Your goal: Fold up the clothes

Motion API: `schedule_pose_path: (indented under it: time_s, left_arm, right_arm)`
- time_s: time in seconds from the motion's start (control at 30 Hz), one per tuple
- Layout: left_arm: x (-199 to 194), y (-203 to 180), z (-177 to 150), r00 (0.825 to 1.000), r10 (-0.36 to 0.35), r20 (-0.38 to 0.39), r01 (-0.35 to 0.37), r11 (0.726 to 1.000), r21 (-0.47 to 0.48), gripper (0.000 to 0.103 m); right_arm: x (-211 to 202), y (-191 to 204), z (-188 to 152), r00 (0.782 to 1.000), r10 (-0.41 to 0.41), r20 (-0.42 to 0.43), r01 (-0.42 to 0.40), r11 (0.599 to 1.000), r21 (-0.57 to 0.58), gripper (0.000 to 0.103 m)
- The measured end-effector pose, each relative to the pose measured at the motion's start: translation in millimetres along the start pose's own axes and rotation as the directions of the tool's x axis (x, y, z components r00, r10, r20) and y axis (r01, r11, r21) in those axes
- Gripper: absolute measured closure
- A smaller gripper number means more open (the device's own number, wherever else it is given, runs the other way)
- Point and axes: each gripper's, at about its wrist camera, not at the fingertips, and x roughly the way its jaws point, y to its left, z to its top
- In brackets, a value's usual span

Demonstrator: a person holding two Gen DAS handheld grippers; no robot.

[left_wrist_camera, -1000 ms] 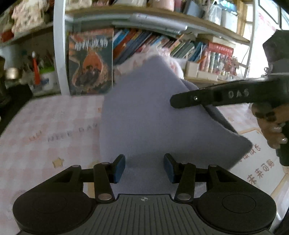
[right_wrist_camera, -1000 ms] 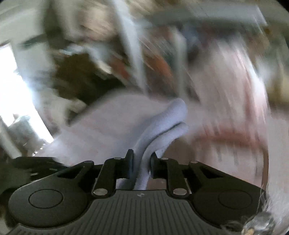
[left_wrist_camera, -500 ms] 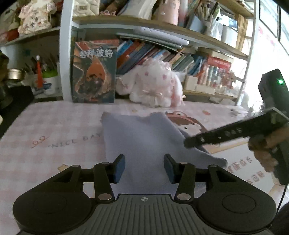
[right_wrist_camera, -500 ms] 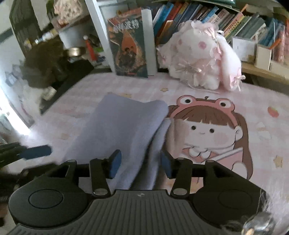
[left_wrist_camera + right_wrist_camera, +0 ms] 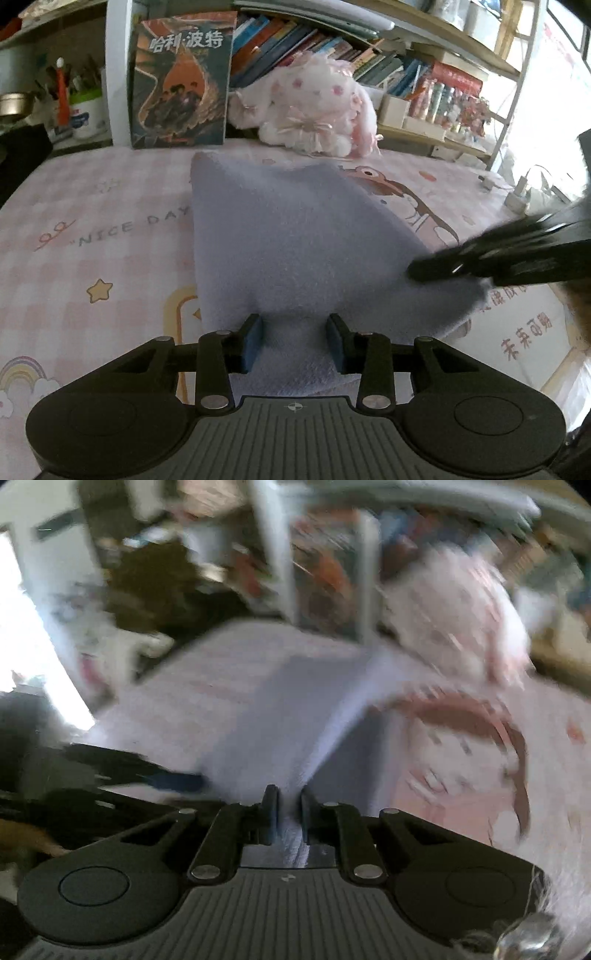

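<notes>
Here, nearest the left wrist camera, the left gripper (image 5: 294,341) has its 2 blue-padded fingers (image 5: 252,342) standing apart with the near edge of the grey-blue cloth (image 5: 295,236) bunched up between them; the jaws are closing, and I cannot tell whether the pads press on the fabric yet. The cloth lies on the pink checked mat (image 5: 92,229), spreading away from the gripper in a rough wedge, its far corners reaching toward the back of the table. At the cloth's right corner the right gripper (image 5: 421,271) comes in from the right side, dark and blurred. In the right wrist view, which is heavily smeared by motion, the right gripper (image 5: 286,819) has its fingers (image 5: 269,818) drawn close together on a narrow ridge of the cloth (image 5: 280,709), and its jaws are closing too. That ridge runs up and away from the fingers as a raised fold. Left of it in the same view, the left gripper's blue tip (image 5: 177,781) shows at the cloth's edge. On the mat to the left of the cloth are the words "NICE DAY" and a yellow star (image 5: 99,290); to the right, a cartoon girl print (image 5: 402,195). Behind the cloth sit a pink plush toy (image 5: 314,110) and an upright book (image 5: 181,79), with shelves of books (image 5: 295,37) beyond
</notes>
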Motion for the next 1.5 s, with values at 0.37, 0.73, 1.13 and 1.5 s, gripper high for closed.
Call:
schedule_pose_path:
  time_s: [0.37, 0.73, 1.13, 1.5]
  left_arm:
    - [-21.7, -1.2, 4.0, 0.996, 0.033, 0.078, -0.034, 0.999, 0.001, 0.058]
    - [-52.3, 20.6, 9.7, 0.986, 0.079, 0.149, -0.073, 0.996, -0.044, 0.03]
    - [-31.3, 70.8, 4.0, 0.999, 0.003, 0.055, 0.008, 0.978, -0.208, 0.023]
    - [30.8, 105.4, 12.8, 0.972, -0.232, -0.016, 0.206, 0.89, -0.407, 0.024]
  right_arm:
    - [14.4, 0.5, -2.7, 0.998, -0.053, -0.036, 0.054, 0.998, 0.034, 0.082]
    - [-14.9, 14.2, -5.4, 0.981, -0.187, 0.051, 0.178, 0.974, 0.137, 0.019]
    - [-15.0, 10.4, -16.8, 0.965, -0.261, 0.011, 0.248, 0.93, 0.27, 0.004]
    - [23.8, -22.0, -12.2, 0.989, -0.125, -0.084, 0.149, 0.889, 0.433, 0.036]
